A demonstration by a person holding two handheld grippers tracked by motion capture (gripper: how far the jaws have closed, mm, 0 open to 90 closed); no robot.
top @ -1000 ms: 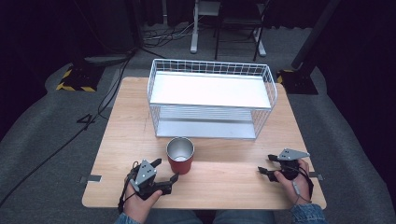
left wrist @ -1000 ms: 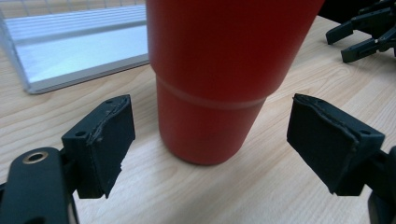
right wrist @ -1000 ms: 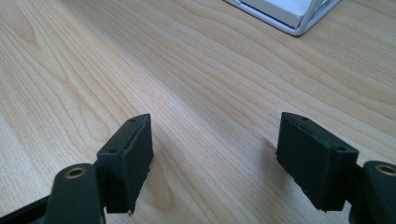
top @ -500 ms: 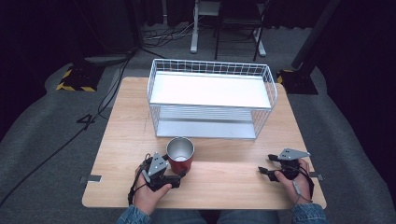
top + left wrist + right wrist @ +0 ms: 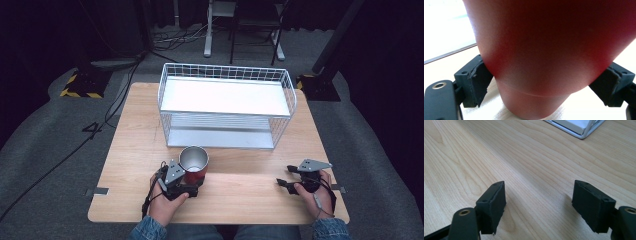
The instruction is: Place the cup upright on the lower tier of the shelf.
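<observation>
Standing between the jaws of the left gripper [image 5: 192,181], a red cup [image 5: 194,164] rests upright on the wooden table [image 5: 135,145], near the table's front edge. From above, its open mouth shows a shiny metal lining with no contents visible. In the left gripper view the cup's matte red wall [image 5: 549,57] narrows to a stepped foot on the table; a jaw sits on each side of that wall, close against it, but actual contact cannot be told. Beyond the cup stands a white wire basket rack [image 5: 226,105] with a white upper shelf and a lower shelf, both bare. Well off to the right, the right gripper [image 5: 287,176] lies low over bare wood, its jaws spread wide apart [image 5: 539,205], grasping nothing.
</observation>
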